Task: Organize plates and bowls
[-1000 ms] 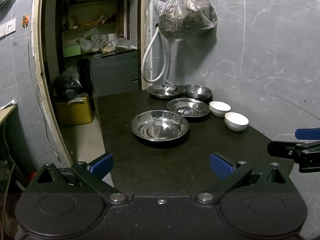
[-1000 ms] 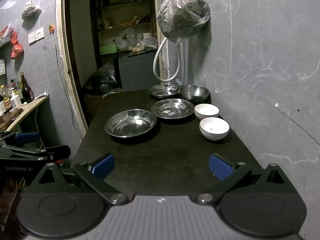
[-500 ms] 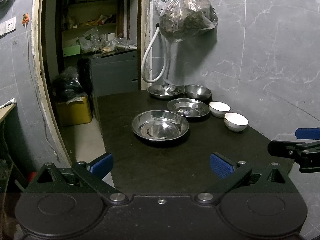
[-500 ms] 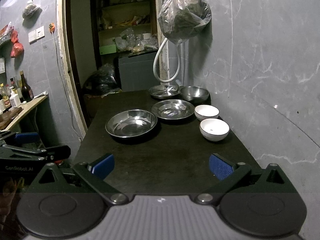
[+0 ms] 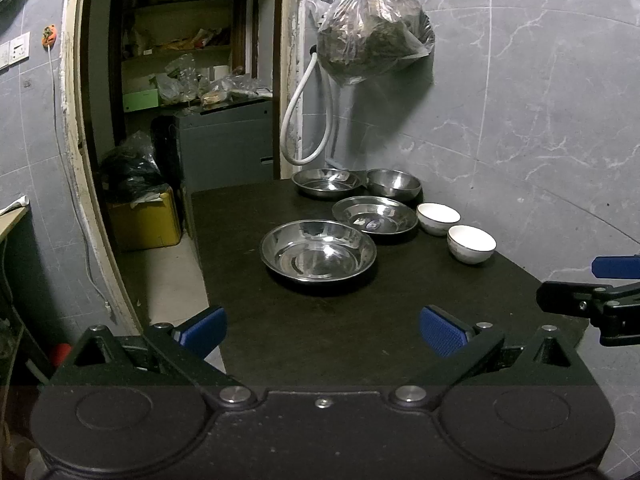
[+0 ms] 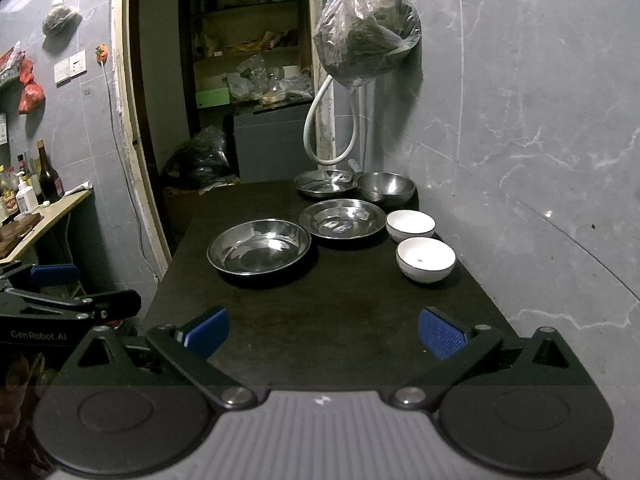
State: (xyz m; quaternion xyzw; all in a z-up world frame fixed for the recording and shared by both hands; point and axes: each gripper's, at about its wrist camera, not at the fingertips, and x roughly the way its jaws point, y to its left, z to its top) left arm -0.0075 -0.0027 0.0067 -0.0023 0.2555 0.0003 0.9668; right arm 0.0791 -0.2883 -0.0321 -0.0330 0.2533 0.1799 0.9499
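On the dark desk [image 6: 320,320] sit six dishes: three shallow steel plates, one deep steel bowl and two white bowls. Taking the largest steel plate [image 6: 259,246] as landmark, a second steel plate [image 6: 342,219] lies just behind it toward the wall, a third [image 6: 325,183] farther back beside the steel bowl [image 6: 385,187]. Both white bowls [image 6: 425,259] stand on its wall side. The left gripper [image 5: 322,330] and right gripper [image 6: 322,330] hover at the near edge, both released and empty.

Grey marble-tiled walls [image 6: 520,120] stood behind the dark worktop [image 6: 320,320]; a doorway [image 6: 248,80] showed cluttered shelves [image 5: 176,52], dimly lit.
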